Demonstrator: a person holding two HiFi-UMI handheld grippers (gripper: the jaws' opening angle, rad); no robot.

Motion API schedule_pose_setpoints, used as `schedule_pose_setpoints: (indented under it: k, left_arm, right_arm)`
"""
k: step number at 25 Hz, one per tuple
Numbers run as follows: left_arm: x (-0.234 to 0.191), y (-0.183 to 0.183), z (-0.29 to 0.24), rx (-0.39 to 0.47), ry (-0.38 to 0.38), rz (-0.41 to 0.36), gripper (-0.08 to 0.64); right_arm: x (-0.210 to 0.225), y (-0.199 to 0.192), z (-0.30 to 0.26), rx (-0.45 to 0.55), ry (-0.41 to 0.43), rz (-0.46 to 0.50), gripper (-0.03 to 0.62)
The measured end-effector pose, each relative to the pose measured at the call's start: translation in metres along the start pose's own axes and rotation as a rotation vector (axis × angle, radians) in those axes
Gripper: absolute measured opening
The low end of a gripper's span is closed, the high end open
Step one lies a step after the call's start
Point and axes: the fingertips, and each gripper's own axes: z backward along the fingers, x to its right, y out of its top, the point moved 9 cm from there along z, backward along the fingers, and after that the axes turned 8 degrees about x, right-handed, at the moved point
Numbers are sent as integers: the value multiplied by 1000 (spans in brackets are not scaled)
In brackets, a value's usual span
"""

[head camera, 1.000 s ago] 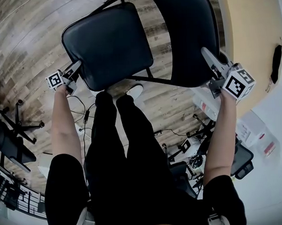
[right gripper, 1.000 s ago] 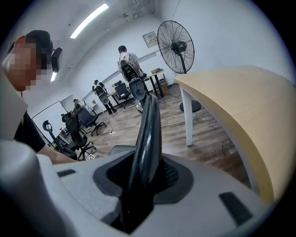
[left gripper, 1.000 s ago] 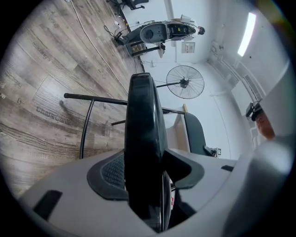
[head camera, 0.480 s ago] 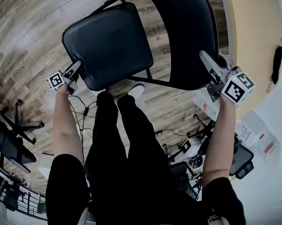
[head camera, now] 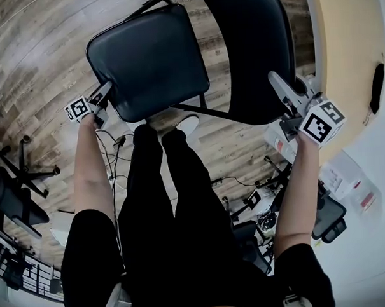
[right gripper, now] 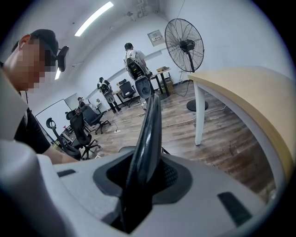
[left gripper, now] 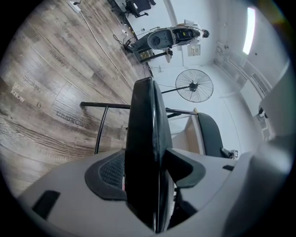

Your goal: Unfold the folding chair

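Note:
The black folding chair stands on the wood floor in front of me, its padded seat (head camera: 150, 62) tilted and its backrest (head camera: 252, 51) to the right. My left gripper (head camera: 104, 91) grips the seat's near left corner. In the left gripper view the seat edge (left gripper: 143, 152) stands between the pads, and the left gripper's (left gripper: 148, 172) jaws are opening slowly around it. My right gripper (head camera: 280, 85) is shut on the backrest's near edge. In the right gripper view the thin backrest edge (right gripper: 148, 134) runs up out of the right gripper (right gripper: 141, 180).
My legs (head camera: 163, 202) stand just behind the chair. A light wooden table (head camera: 347, 54) is close on the right. Office chairs (head camera: 16, 189) and cables lie at the left. A standing fan (right gripper: 185, 46) and a person (right gripper: 134, 60) are farther off.
My right gripper has shifted a little leftward with the backrest in it. The left gripper and the seat have hardly moved.

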Motion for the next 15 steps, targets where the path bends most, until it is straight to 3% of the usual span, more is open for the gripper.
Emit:
schedule_pose_setpoints:
  k: [4,7,9,11,15]
  left_arm:
    - [0,2,1,-9,13,-31,252]
    - [-1,9,11,-14,128,-132,285]
    - [0,13,19,-15,166,-139,322]
    - [11,18,28,-11,182,-150,331]
    - [62,25,42,13,216,-248,331]
  right_arm:
    - [-1,-1,1,17,-23,-6,110]
    - [-5,-1,1,20,-42,27,114]
    - [-8,0,1,22,-69,55,136]
    - [-11,7,4,39,-104,61,175]
    - [-18,30,21,47,-181,106,282]
